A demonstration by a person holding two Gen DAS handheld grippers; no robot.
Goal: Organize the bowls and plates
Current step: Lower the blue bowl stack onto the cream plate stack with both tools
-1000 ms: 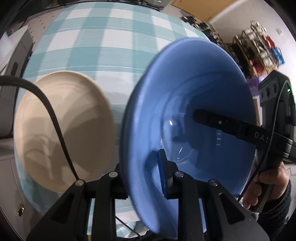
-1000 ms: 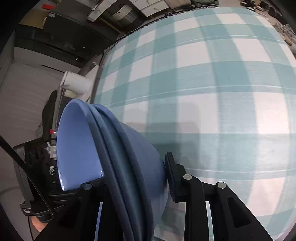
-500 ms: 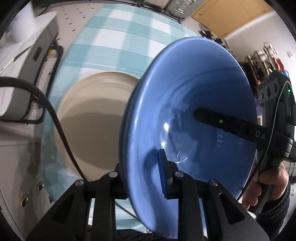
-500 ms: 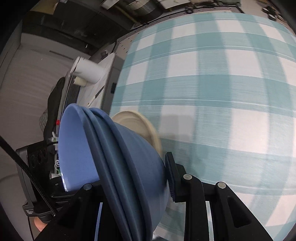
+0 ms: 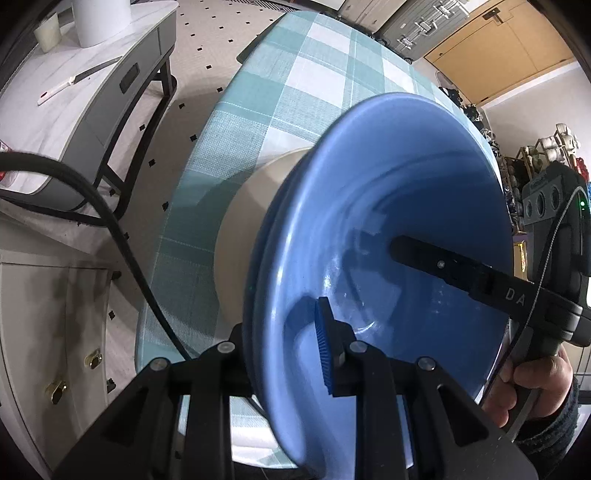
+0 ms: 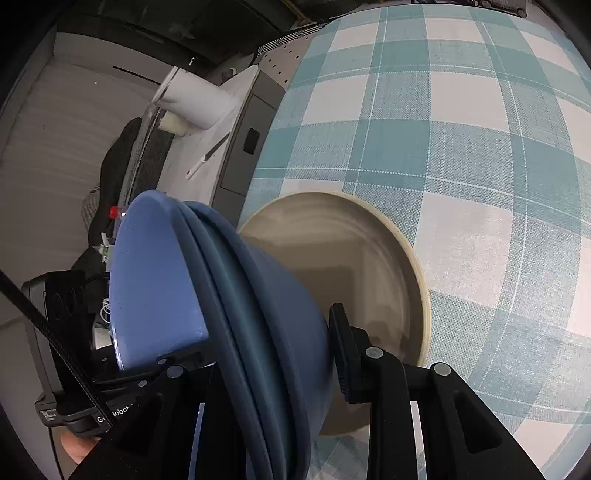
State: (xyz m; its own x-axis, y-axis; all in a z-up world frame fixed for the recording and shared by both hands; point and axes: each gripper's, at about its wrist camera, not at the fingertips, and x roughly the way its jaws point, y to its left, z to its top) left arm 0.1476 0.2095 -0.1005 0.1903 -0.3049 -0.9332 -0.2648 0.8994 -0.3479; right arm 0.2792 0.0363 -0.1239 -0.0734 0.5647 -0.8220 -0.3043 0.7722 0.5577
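Observation:
A nested stack of blue bowls [image 5: 388,229] hangs tilted above the checked tablecloth, gripped at opposite sides of the rim. My left gripper [image 5: 284,343] is shut on the near rim, one pad inside and one finger outside. My right gripper [image 6: 258,362] is shut on the other rim, and its inner finger [image 5: 443,266] shows inside the bowl. In the right wrist view the blue bowls [image 6: 258,314] partly cover a beige plate [image 6: 351,258] lying flat on the cloth near the table's left edge. The same beige plate [image 5: 251,206] peeks out behind the bowls in the left wrist view.
The table's edge [image 5: 173,236] runs close to the plate, with tiled floor beyond. A grey side table [image 5: 110,74] carries a white roll [image 5: 99,18] and a knife [image 5: 77,81]. A black cable [image 5: 122,236] hangs at left. A hand [image 5: 532,384] holds the right gripper.
Both grippers carried the blue bowls sideways across the table toward its left edge. The beige plate now sits right behind and under the bowls. Both grips are unchanged.

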